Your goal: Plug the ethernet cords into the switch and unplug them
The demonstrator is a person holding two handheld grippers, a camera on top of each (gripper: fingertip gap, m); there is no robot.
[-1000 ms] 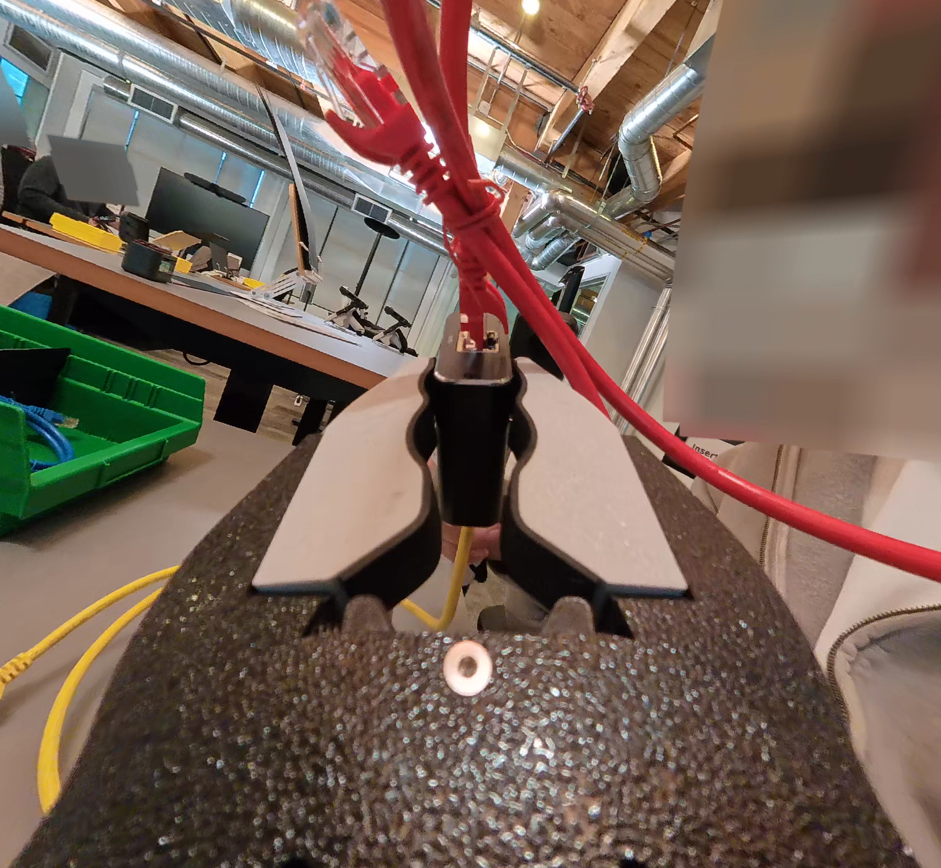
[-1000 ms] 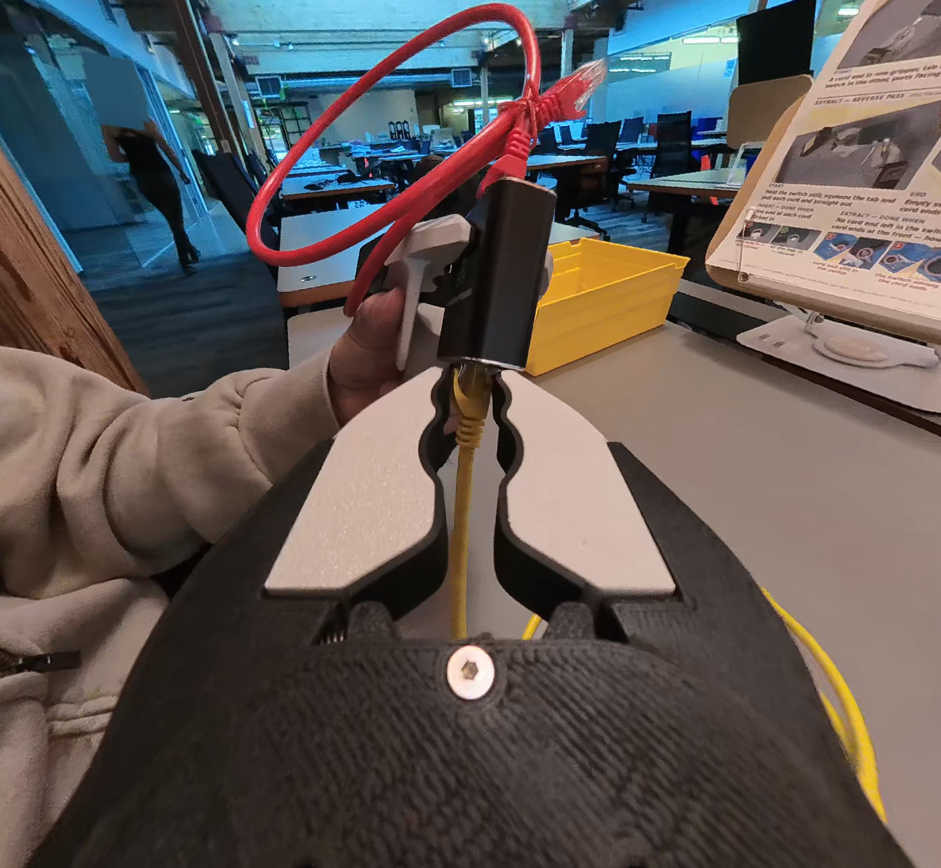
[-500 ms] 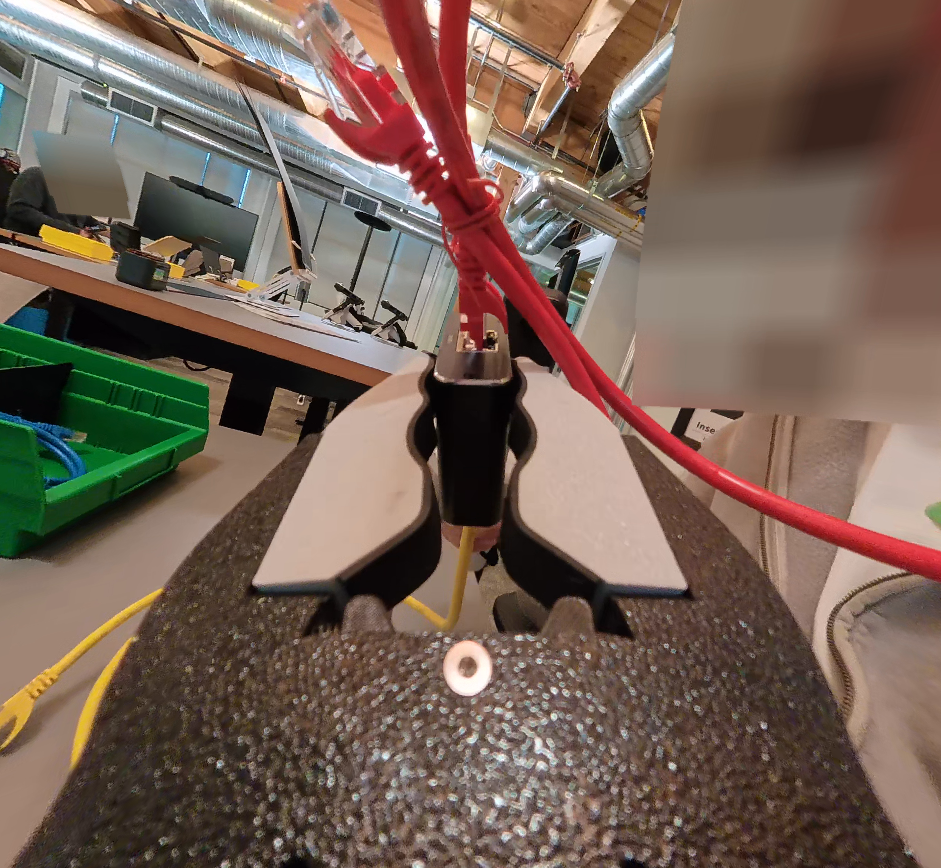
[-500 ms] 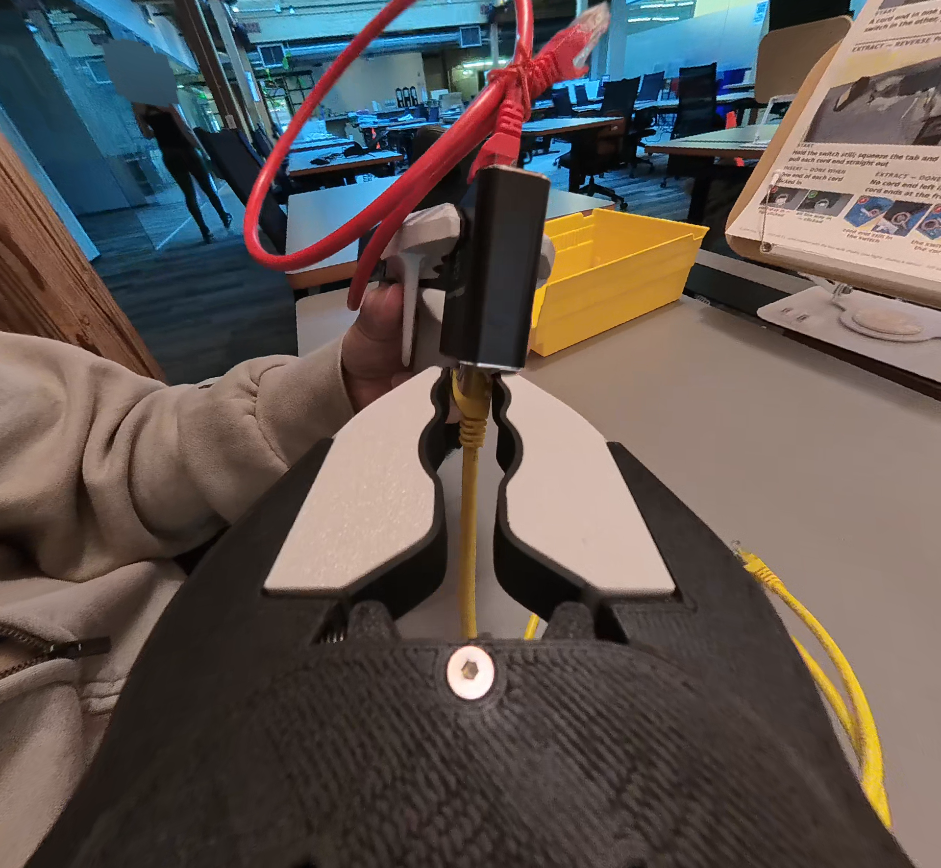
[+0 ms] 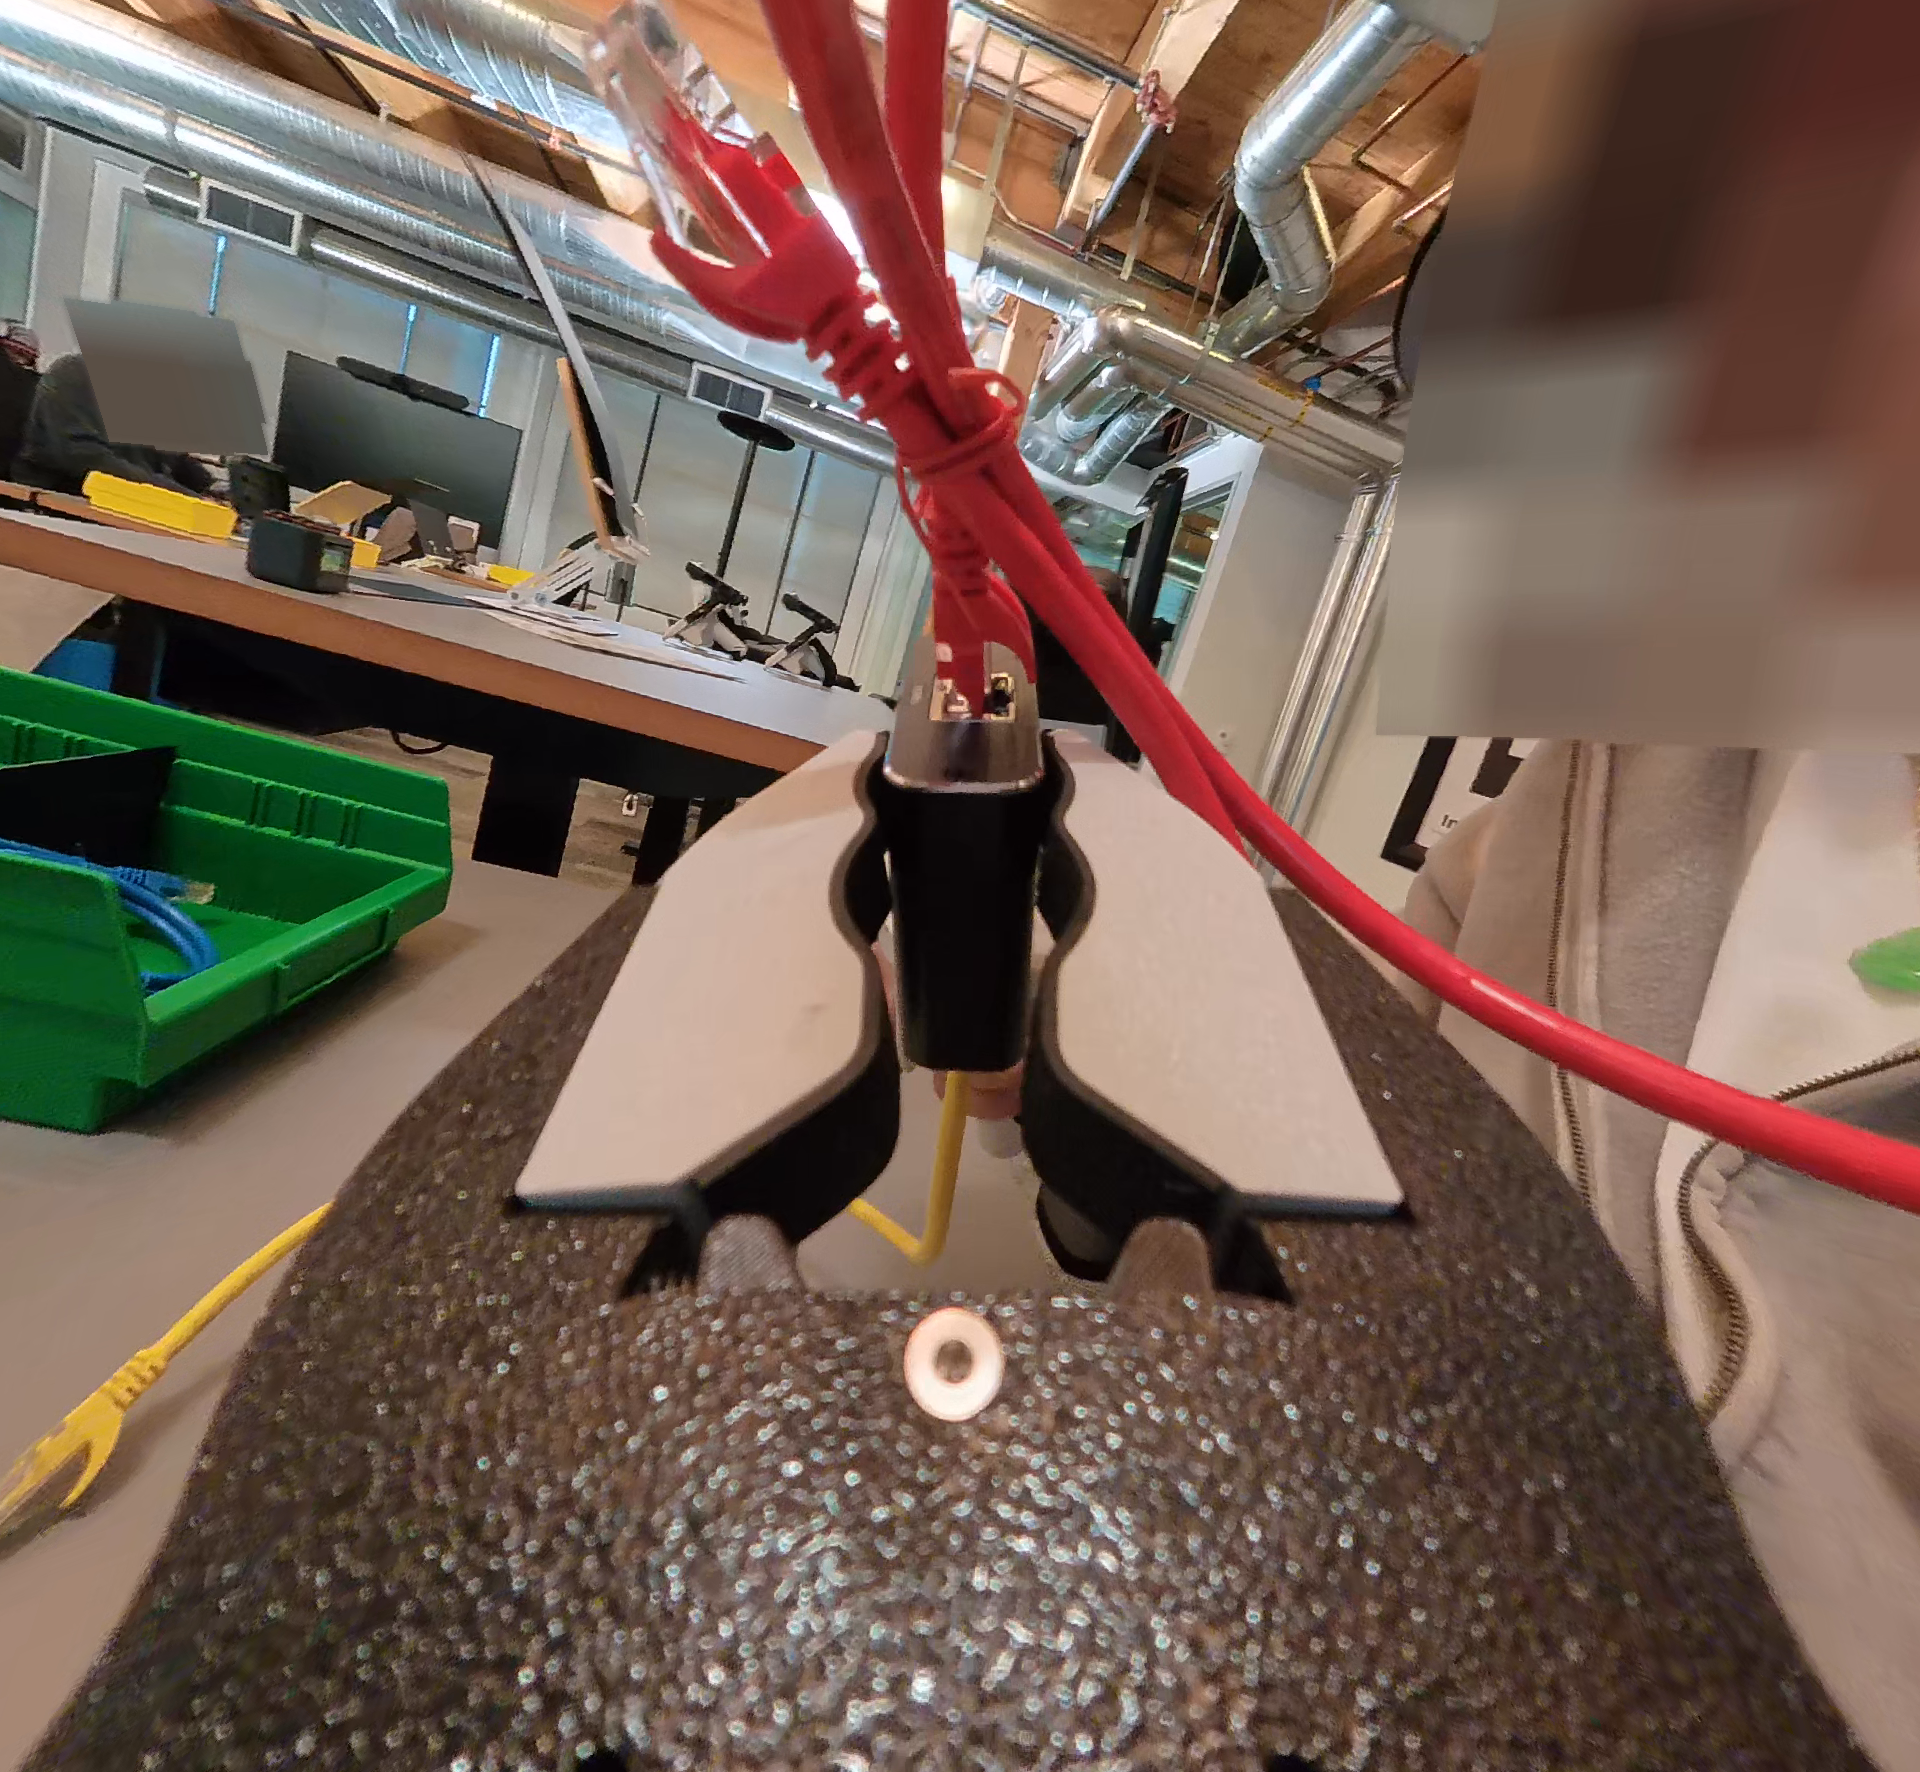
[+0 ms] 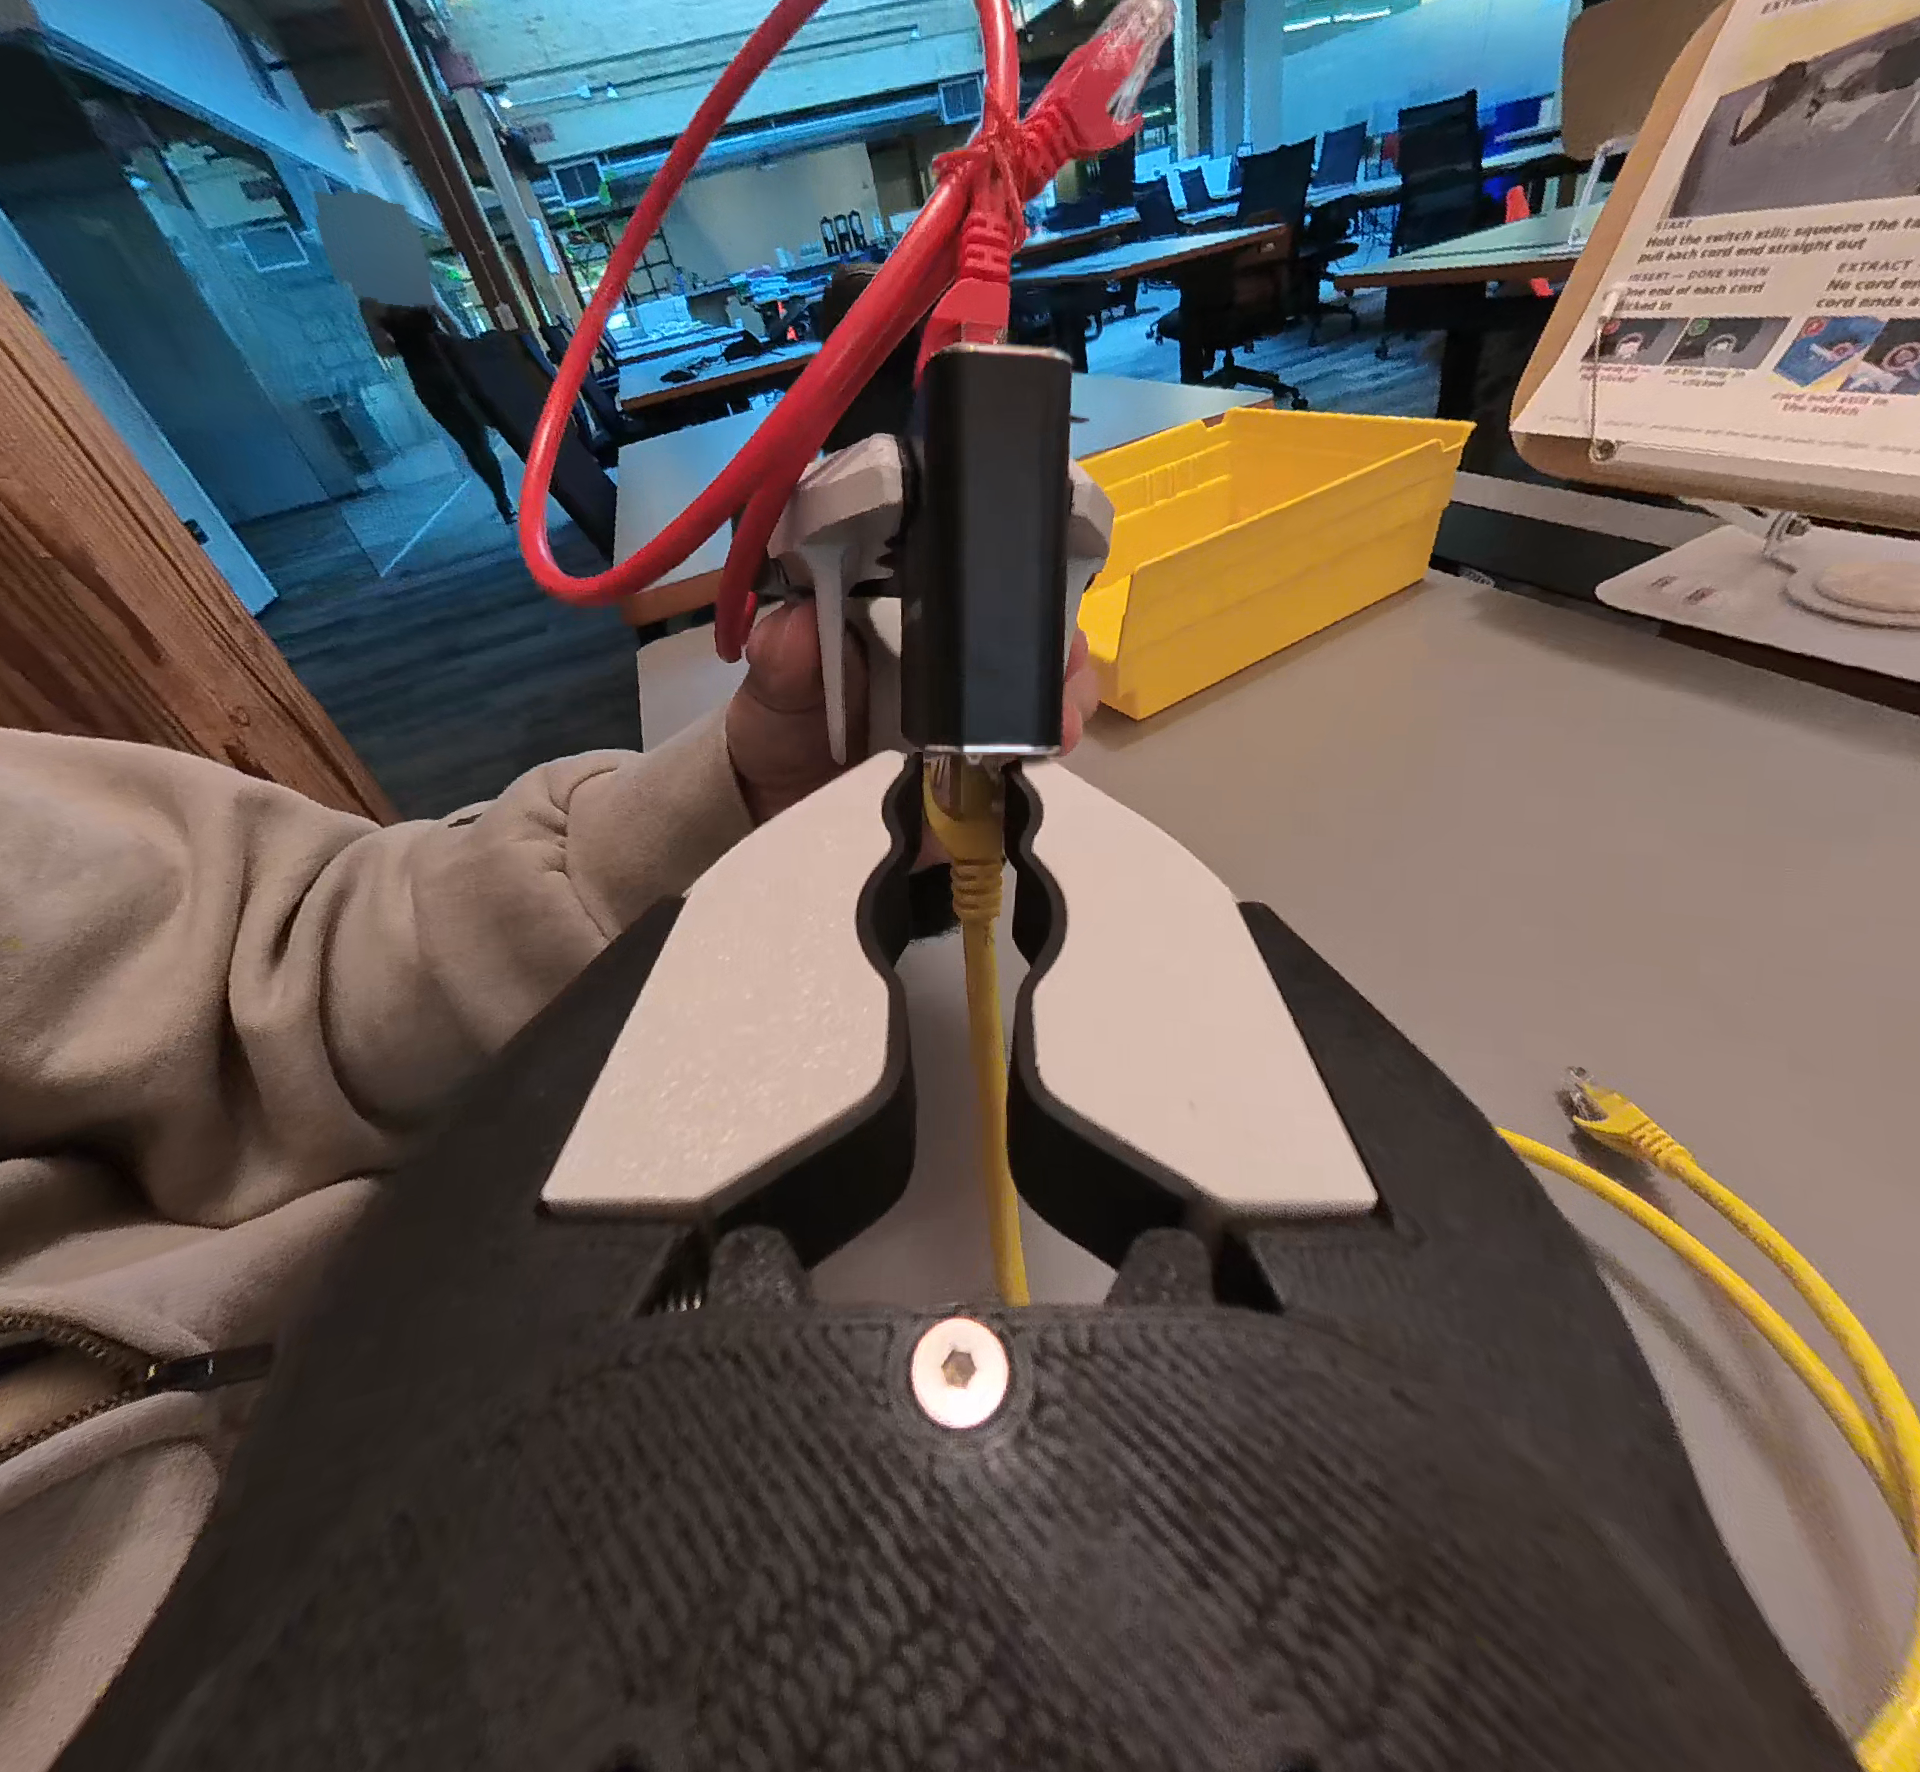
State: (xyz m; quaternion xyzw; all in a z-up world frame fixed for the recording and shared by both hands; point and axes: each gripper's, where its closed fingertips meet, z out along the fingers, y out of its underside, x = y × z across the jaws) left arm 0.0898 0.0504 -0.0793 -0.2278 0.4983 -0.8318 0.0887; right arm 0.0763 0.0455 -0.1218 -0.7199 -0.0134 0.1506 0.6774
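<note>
We hold the left gripper (image 5: 961,849) tilted upward, its fingers clamped on the black switch (image 5: 961,901), which stands upright above the grey table (image 6: 1455,839). The right gripper (image 6: 961,849) points at the switch's near end, its fingers pinching the plug of the yellow cord (image 6: 982,1047) seated there. We count two cords: the red cord (image 5: 1195,808) sits plugged into the switch's far end, looped and tied, its spare plug free in the air. The yellow cord's other plug lies on the table at right. A green bin (image 5: 208,901) sits far left, a yellow bin (image 6: 1268,548) far right. Whether the yellow plug is fully latched is hidden.
</note>
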